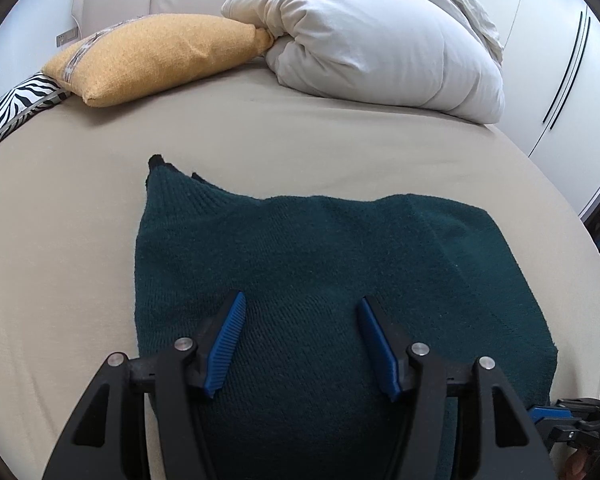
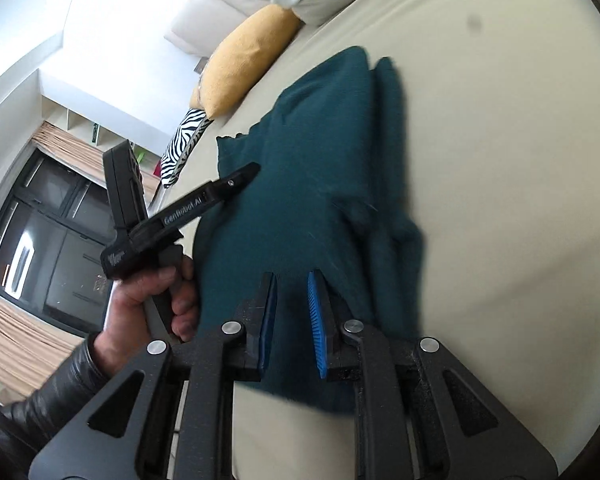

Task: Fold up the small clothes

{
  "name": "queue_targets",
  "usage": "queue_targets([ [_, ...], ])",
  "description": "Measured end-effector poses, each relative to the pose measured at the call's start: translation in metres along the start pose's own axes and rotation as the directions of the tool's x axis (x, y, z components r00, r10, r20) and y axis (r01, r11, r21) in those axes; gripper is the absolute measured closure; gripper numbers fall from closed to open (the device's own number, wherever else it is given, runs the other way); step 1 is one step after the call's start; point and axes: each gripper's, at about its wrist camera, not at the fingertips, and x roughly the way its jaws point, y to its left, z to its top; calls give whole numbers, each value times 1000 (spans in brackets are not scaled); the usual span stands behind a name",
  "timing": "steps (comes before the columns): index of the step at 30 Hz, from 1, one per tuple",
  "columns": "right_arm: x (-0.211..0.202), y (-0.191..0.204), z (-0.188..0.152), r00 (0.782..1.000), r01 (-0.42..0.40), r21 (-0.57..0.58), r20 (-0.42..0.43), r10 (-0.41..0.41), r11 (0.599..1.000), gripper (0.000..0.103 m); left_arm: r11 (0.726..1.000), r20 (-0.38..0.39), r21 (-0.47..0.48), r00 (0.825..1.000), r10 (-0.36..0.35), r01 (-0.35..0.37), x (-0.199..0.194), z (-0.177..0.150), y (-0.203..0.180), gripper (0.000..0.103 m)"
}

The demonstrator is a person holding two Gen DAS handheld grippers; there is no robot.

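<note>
- A dark green knitted garment [image 1: 320, 280] lies on a beige bed sheet [image 1: 60, 260], filling the lower middle of the left wrist view; its upper left corner rises to a small point.
- The left gripper [image 1: 302, 344] hangs over the near part of the knit, jaws spread wide with only cloth showing below them; whether the blue pads [image 1: 228, 344] touch the knit cannot be told.
- In the right wrist view the right gripper [image 2: 294, 324] sits at the lower middle, jaws parted by a narrow gap, nothing pinched between them, the garment's near edge just beyond.
- Judged by its look, the knit is soft, limp and light, thick enough to pinch easily, not slippery or fragile; it will drape and stretch rather than hold shape. Corners or the hem edge seem the best places to take hold.
- Only the left wrist view shows a white duvet [image 1: 372, 40] at the upper right, white cupboard doors at the far right, and the garment's full outline.
- Only the right wrist view shows a hand [image 2: 152, 300] in a dark sleeve gripping the left gripper's handle at the left, a window behind, and bunched folds along the garment's right side.
- Both views show a mustard cushion [image 1: 156, 56] and a zebra-striped pillow [image 1: 16, 108] beyond the garment.
</note>
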Motion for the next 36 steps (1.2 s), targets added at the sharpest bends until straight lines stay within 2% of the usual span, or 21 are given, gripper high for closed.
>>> queue_targets([
  [4, -9, -8, -2, 1000, 11, 31, 14, -12, 999, 89, 1000, 10, 6, 1000, 4, -4, 0, -1, -1, 41],
  [7, -27, 4, -11, 994, 91, 4, 52, -91, 996, 86, 1000, 15, 4, 1000, -3, 3, 0, -1, 1, 41],
  [9, -49, 14, -13, 976, 187, -24, 120, -182, 982, 74, 1000, 21, -3, 1000, -21, 21, -6, -1, 4, 41],
  [10, -57, 19, -13, 965, 219, -31, 155, -212, 975, 52, 999, 26, -9, 999, -33, 33, -11, -1, 6, 41],
  [11, -67, 22, -13, 955, 235, -35, 194, -224, 971, 38, 999, 36, -17, 998, -42, 43, -19, -3, 9, 41],
  [13, -80, 29, -5, 943, 254, -53, 237, -235, 966, 32, 997, 72, -48, 996, -58, 62, -44, -11, 17, 42],
  [17, -76, 31, 20, 954, 250, -60, 187, -235, 966, 32, 986, 116, -153, 992, -42, 59, -82, -31, 40, 32],
  [21, -50, 26, 44, 970, 220, -39, 116, -215, 975, 32, 959, 39, -265, 995, -94, 101, -80, -45, 61, 32],
  [25, -16, 23, 63, 976, 217, -23, 41, -216, 976, 32, 959, -16, -268, 995, -102, 94, -69, -46, 59, 30],
  [27, 8, 9, 70, 955, 296, 6, -30, -295, 955, 32, 957, -68, -271, 990, -123, 100, -56, -46, 55, 28],
  [30, 22, 7, 74, 950, 311, -11, -36, -311, 950, 34, 951, -70, -290, 988, -135, 110, -48, -47, 58, 25],
  [31, 24, 8, 75, 947, 320, -17, -38, -320, 947, 38, 951, -74, -290, 988, -135, 109, -47, -48, 58, 26],
  [32, 27, 11, 76, 946, 319, -30, -44, -320, 947, 52, 952, -76, -286, 987, -139, 112, -46, -48, 57, 33],
  [34, 33, 13, 78, 941, 329, -44, -66, -331, 943, 62, 946, -97, -296, 981, -168, 133, -42, -45, 56, 41],
  [36, 37, 17, 80, 931, 354, -62, -70, -358, 933, 69, 951, -119, -287, 981, -151, 112, -41, -42, 53, 44],
])
